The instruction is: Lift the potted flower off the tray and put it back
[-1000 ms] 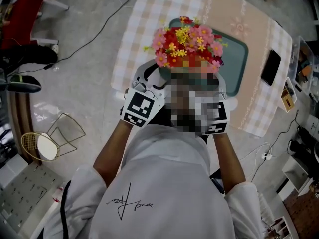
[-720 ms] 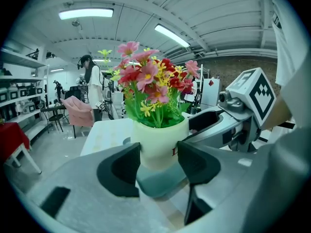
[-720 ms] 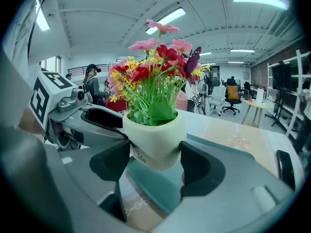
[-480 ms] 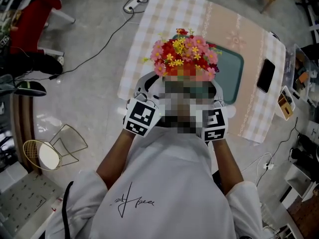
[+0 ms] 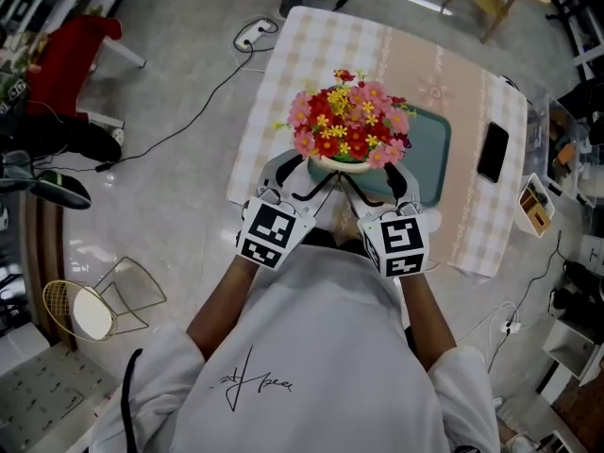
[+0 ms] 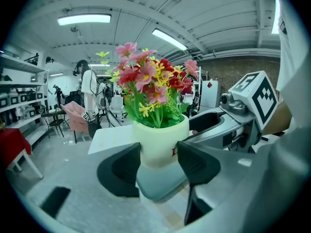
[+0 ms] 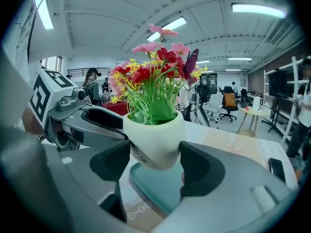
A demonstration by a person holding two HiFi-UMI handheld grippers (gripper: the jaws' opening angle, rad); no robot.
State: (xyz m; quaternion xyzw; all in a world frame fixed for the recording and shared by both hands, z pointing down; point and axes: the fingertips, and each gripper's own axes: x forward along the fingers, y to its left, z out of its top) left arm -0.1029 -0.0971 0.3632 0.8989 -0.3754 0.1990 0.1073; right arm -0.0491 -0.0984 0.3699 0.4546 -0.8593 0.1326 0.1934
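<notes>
The potted flower, a cream pot (image 5: 347, 165) with red, pink and yellow blooms (image 5: 347, 124), hangs in the air above the teal tray (image 5: 430, 149) on the checked table (image 5: 311, 41). My left gripper (image 5: 315, 174) grips the pot from the left and my right gripper (image 5: 381, 176) from the right. In the left gripper view the dark pads (image 6: 127, 160) press both sides of the pot (image 6: 160, 141), with the tray (image 6: 160, 184) below. In the right gripper view the pads (image 7: 198, 166) clamp the pot (image 7: 154, 141) above the tray (image 7: 154, 191).
A black phone (image 5: 492, 152) lies on the table right of the tray. A small box (image 5: 533, 206) hangs off the table's right edge. Cables (image 5: 189, 111) run over the floor at left, near a red chair (image 5: 71, 59) and a wire chair (image 5: 99, 295).
Both grippers have risen together with the pot, which now hangs higher above the tray. The grip on the pot is unchanged.
</notes>
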